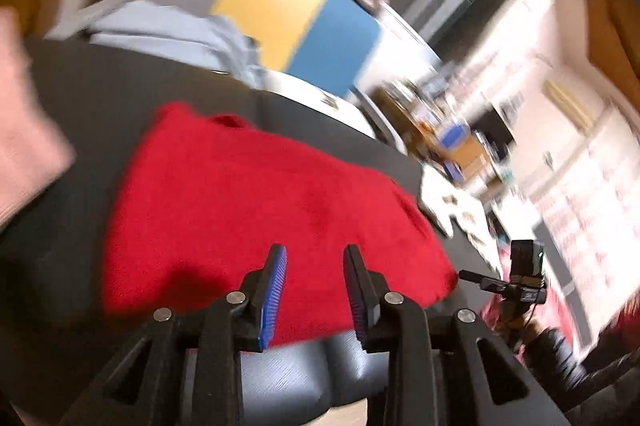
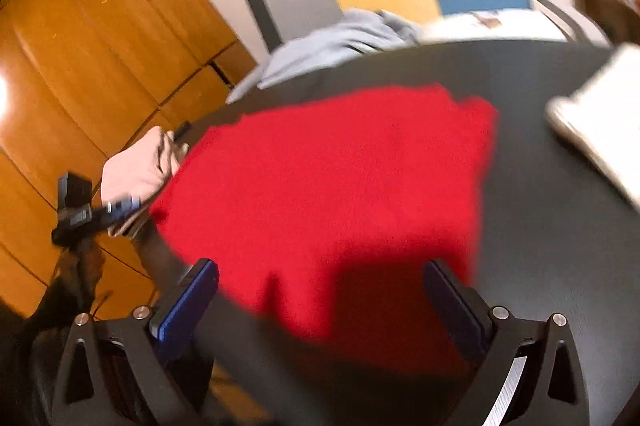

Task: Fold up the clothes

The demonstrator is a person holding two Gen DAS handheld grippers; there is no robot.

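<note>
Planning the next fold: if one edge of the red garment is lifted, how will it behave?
The red garment looks like soft, fuzzy knit lying limp on the dark table, so it will probably droop rather than hold shape. Its nap likely grips the fingers' ribbed pads. It seems light.

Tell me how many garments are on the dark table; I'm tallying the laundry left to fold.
2. A red garment lies spread in the table's middle. A light blue garment sits bunched at the far edge. Others outside these blurred views may be hidden.
</note>
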